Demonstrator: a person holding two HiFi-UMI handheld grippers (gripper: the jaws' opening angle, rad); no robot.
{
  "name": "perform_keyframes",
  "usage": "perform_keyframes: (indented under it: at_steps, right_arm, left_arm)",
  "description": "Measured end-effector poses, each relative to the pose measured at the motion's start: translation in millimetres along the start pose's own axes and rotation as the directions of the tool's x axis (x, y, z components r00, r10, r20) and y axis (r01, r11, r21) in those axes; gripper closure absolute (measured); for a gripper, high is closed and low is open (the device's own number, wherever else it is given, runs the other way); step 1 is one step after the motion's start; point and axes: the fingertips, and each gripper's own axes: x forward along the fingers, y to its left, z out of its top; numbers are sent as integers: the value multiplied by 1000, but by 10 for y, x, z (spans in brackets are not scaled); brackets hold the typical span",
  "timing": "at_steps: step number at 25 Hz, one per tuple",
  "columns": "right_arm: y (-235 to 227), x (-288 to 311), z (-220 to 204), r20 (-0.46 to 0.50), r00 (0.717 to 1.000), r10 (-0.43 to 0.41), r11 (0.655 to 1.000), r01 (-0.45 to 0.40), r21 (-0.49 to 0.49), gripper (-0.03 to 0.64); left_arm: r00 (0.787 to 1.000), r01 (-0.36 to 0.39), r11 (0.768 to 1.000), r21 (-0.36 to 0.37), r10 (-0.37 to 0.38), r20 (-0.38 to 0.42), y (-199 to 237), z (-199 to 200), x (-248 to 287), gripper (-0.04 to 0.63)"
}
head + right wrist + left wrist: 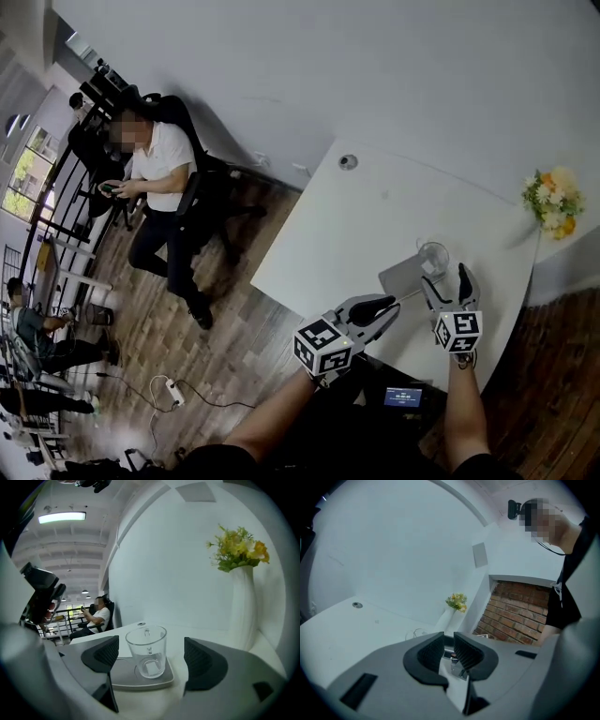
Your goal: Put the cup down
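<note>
Right gripper view: cup [146, 651] stands upright on the grey tray [123, 679] on the tabletop [375, 206], between the right gripper [151, 652] fingers, which are spread wide and clear of it. Set-down looks done; next, back straight out. Left gripper [449, 649] fingers are nearly pressed together, empty. The clear glass makes the cup's base hard to read.

The left gripper [390, 313] and right gripper [448, 281] are grey with black ribbed pads [105, 653], each bearing a cube [458, 330] of black-and-white square markers. The sleeves [211, 461] are short and dark.
</note>
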Motion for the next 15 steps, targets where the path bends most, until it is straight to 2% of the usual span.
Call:
perform_keyframes:
  at_steps: [2, 4, 8, 10, 15]
  right_arm:
    - [-41, -139, 19, -7, 1000, -26, 999, 26, 41, 189]
    - [-30, -263, 29, -15, 1000, -22, 992, 24, 121, 190]
    - [80, -522, 89, -4, 1000, 24, 955, -21, 295, 190]
    - [146, -646, 122, 2, 999, 42, 941, -40, 335, 190]
    - [312, -897, 208, 6, 989, 149, 895, -138, 424, 192]
  left_arm:
    - [1000, 21, 1000, 7, -21, -3, -45, 5, 45, 538]
    - [999, 36, 999, 16, -36, -4, -71, 23, 67, 538]
    - [999, 52, 998, 27, -52, 2, -54, 80, 73, 538]
    - [999, 52, 998, 32, -52, -3, -23, 81, 58, 538]
    - [998, 59, 997, 57, -57, -38, 24, 19, 28, 538]
